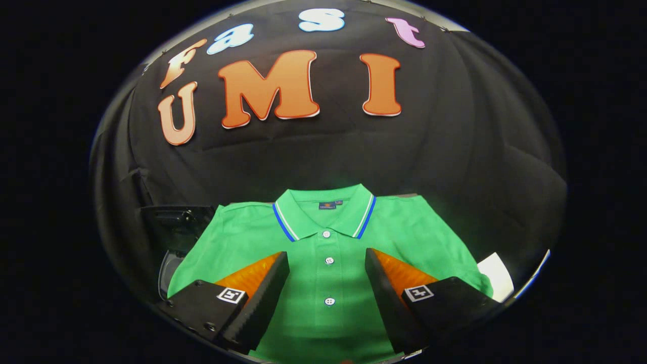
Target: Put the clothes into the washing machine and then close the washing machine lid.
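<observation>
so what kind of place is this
Probably a staged recording booth, not a real laundry room: black cloth wall behind, a green polo shirt laid out flat, and the open gripper over its buttons. A dark machine part sits beside the shirt.

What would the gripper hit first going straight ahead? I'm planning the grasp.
Probably the green shirt: it lies flat between and just ahead of the open fingers, button placket centred. The gap to it is unclear; the gripper holds nothing.

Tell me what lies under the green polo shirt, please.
The green polo shirt lies spread flat and covers nearly everything below it. A dark object and a white piece show past its edges. The gripper has its jaws open above the shirt's front.
</observation>
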{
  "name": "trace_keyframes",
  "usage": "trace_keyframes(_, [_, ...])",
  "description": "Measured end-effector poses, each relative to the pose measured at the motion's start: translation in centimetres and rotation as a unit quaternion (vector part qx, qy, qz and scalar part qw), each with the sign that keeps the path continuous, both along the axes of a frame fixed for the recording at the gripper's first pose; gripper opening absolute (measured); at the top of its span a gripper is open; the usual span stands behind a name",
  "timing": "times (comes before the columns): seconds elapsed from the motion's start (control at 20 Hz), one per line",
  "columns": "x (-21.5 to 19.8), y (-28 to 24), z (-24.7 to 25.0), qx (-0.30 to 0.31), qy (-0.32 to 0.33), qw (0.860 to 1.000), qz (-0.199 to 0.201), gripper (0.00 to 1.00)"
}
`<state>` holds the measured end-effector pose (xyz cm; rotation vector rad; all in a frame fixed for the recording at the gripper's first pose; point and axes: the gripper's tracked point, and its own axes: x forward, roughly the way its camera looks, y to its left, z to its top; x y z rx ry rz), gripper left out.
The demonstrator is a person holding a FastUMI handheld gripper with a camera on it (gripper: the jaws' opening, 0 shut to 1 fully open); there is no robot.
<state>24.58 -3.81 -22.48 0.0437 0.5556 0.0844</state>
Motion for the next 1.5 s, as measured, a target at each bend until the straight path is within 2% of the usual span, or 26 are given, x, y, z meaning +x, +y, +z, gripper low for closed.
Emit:
trace_keyframes(0.1, [-0.1,-0.2,-1.3,-0.003,0.026,1.000,0.000,0.98])
trace_keyframes(0.4, [0.1,0.2,-1.2,-0.039,0.035,0.999,-0.012,0.99])
trace_keyframes(0.6, [0.1,0.5,-1.3,-0.034,0.050,0.998,0.001,0.97])
trace_keyframes(0.7, [0.0,1.0,-1.3,-0.035,0.061,0.997,0.010,0.88])
trace_keyframes(0.75, [-0.1,1.2,-1.4,-0.038,0.068,0.997,0.021,0.75])
trace_keyframes(0.9, [-0.2,1.2,-1.1,-0.043,0.091,0.994,0.031,0.57])
trace_keyframes(1.1, [-0.3,1.2,-1.0,-0.039,0.128,0.990,0.038,0.57])
trace_keyframes(1.45, [-0.1,1.1,-0.7,-0.043,0.116,0.992,0.033,0.57])
trace_keyframes(1.5, [-0.1,1.0,-0.8,-0.046,0.111,0.992,0.026,0.44])
